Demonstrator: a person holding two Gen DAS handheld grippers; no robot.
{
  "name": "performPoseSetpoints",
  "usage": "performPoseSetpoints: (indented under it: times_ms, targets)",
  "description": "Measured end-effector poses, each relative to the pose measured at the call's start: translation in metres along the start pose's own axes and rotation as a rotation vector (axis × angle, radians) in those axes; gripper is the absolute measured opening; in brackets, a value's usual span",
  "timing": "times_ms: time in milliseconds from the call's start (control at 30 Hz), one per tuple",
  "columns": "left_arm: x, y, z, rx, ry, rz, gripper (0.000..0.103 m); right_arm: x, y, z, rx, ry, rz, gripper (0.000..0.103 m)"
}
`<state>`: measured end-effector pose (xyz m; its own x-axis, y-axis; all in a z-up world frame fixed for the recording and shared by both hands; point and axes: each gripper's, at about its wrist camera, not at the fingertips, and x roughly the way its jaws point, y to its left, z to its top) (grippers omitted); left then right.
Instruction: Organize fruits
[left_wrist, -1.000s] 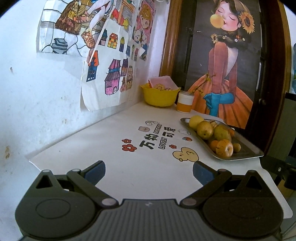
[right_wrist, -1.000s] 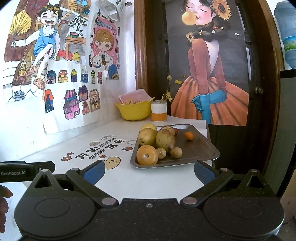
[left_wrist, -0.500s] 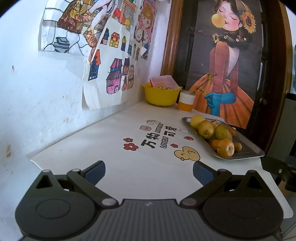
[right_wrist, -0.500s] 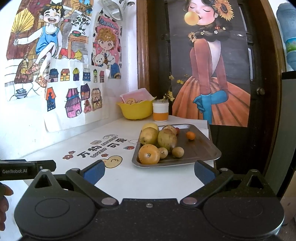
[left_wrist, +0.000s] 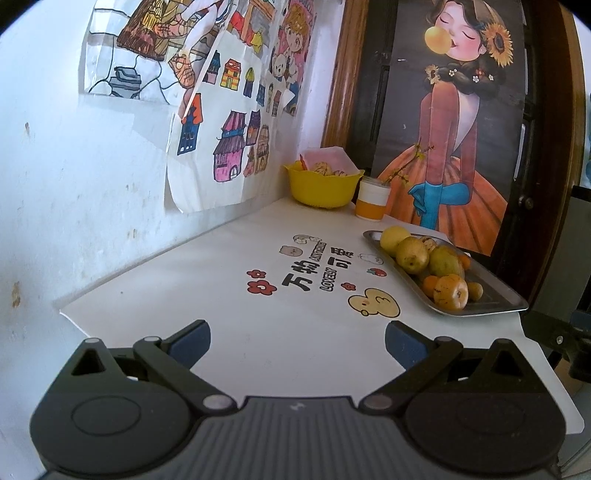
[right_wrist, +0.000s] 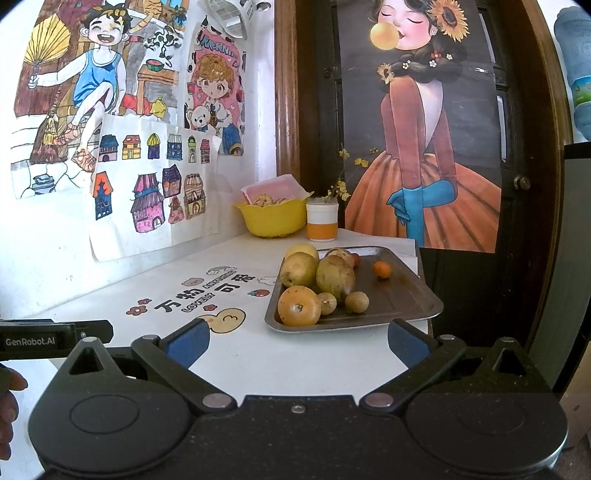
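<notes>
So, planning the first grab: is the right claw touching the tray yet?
Apart. The right wrist view shows bare table between the open right claw and the tray.

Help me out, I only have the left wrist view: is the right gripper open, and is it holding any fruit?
Observer: The right gripper is open and empty, facing the tray.
Reviewer: Does any fruit sit by itself?
Observer: Yes, a small orange fruit lies alone on the tray's bare right part.
Reviewer: What am I missing at the near end?
Observer: A small brown fruit touches the right side of the big orange fruit.
</notes>
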<state>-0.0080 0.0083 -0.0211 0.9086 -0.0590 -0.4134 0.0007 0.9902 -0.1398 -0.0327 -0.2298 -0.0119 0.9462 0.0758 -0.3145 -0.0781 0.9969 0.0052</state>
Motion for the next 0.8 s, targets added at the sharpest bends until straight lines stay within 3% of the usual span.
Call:
performPoseSetpoints:
  times_ms: [200, 800]
  targets:
    - [-0.0013, -0.0032, -0.0010, 0.016, 0.002, 0.021, 0.102, 0.0002, 0.0005, -0.0007, -0.003, 0.001, 0.000, 0.102]
    - [-0.0027, -0.0064, -0.0019, 0.033, -0.001, -0.014, 0.102, 0.0016, 0.0016, -0.0029, -0.014, 0.009, 0.007, 0.102]
